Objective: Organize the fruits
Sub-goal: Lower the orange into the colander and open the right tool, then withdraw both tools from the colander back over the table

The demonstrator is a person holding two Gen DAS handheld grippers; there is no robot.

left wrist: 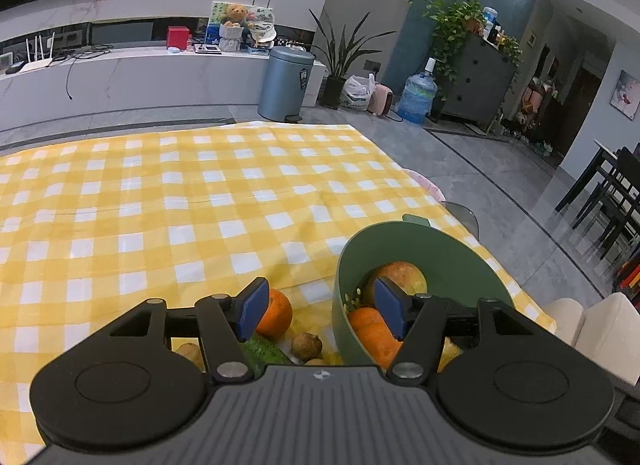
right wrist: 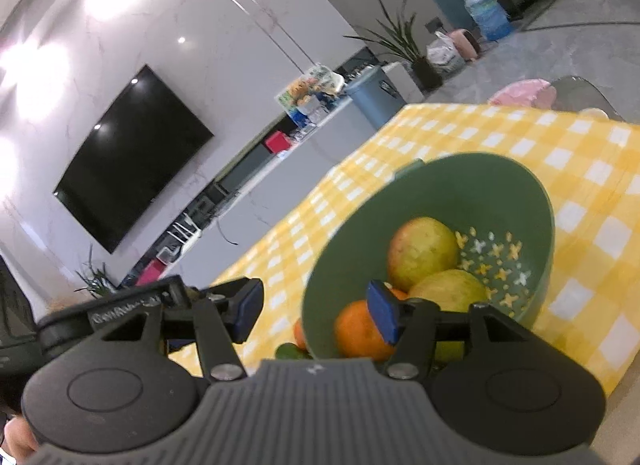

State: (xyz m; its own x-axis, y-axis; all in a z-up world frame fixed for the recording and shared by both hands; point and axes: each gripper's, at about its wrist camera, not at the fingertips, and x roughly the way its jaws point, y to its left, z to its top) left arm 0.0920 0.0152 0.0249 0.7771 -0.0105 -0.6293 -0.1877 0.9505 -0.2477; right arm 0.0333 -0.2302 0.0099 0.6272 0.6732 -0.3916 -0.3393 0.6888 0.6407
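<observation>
Resting inside the round green plastic colander bowl [right wrist: 520, 185] are oranges and apples; at nine o'clock, one orange [left wrist: 276, 315] and a brown kiwi [left wrist: 306, 346] are left on the counter. Both jaws are held apart, empty.

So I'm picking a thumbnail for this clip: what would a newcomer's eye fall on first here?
Probably the yellow-and-white checked tablecloth, which fills most of the left wrist view. Next comes the green bowl near the cloth's right edge, holding oranges and two yellow-green fruits. Outside it, close to the camera, an orange, a cucumber and a small brown fruit lie on the cloth.
</observation>
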